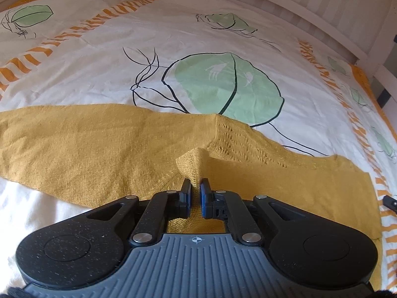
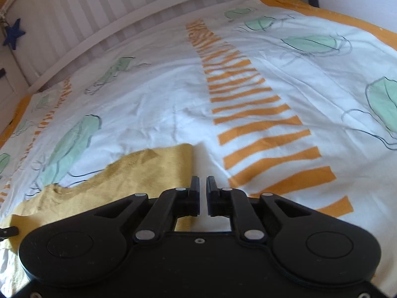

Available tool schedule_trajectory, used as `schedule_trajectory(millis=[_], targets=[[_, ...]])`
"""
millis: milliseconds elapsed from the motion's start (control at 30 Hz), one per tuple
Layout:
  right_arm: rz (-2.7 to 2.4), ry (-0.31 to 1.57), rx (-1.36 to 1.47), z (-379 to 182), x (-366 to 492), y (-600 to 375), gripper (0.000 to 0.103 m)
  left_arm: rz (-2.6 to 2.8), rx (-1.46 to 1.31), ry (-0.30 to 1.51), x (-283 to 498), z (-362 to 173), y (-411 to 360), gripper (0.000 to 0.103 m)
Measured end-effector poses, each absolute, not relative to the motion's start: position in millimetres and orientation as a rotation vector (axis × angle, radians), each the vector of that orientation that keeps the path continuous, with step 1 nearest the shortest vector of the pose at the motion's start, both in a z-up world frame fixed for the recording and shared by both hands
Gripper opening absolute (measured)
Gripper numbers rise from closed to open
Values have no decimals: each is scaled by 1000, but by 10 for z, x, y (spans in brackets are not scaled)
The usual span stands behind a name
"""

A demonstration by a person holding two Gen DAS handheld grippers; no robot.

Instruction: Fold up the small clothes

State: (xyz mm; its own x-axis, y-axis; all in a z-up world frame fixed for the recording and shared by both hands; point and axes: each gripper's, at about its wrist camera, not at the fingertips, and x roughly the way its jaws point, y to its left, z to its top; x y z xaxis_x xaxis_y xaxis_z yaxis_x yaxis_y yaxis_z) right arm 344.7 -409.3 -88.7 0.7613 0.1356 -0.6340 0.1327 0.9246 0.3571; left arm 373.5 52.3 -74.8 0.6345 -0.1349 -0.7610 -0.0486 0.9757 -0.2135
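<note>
**Mustard knit pinched on the bed**

Left wrist view: left gripper [image 1: 196,186] pressed together on a raised fold of the mustard knit garment [image 1: 99,149], which lies spread across the patterned bedspread [image 1: 99,57]. Lace-stitch panel [image 1: 238,141] just right of the pinch.

Right wrist view: right gripper [image 2: 203,183] fingers narrowly apart, nothing between them, over the garment's right edge [image 2: 158,166]. White slatted bed rail [image 2: 119,15] behind; blue star [image 2: 13,36] at far left.

No words, brand names or numbers can be read in either view. The sole sign is a small crosshair target mark [image 1: 197,240] printed on the left gripper's [image 1: 196,186] ribbed grey housing.
</note>
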Motion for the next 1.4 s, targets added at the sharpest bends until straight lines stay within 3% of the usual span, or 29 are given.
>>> schedule_trajectory(millis=[67, 100, 167, 233, 500, 667, 800, 967, 1300, 1400], targets=[[23, 725, 358, -853, 3445, -3986, 24, -48, -210, 888, 3736, -768, 514, 8], [29, 736, 337, -856, 3444, -3939, 40, -43, -202, 892, 3737, -785, 521, 8], [38, 765, 300, -902, 3447, -3857, 56, -24, -187, 902, 3743, -824, 528, 13], [27, 800, 265, -965, 3464, -3817, 55, 3, -178, 917, 3753, -867, 555, 23], [-71, 848, 101, -1036, 3455, -3747, 58, 11, -199, 951, 3777, -920, 699, 25], [-99, 841, 28, -997, 3428, -3682, 59, 76, -51, 934, 3744, -890, 653, 30], [-118, 800, -4, -904, 3407, -3634, 59, 135, 29, 908, 3710, -846, 679, 30], [-75, 742, 43, -767, 3377, -3584, 60, 105, -128, 916, 3733, -824, 916, 30], [-9, 725, 78, -726, 3356, -3413, 66, -23, -44, 905, 3750, -861, 533, 30], [16, 708, 110, -680, 3329, -3396, 67, 27, -163, 863, 3739, -751, 748, 31]])
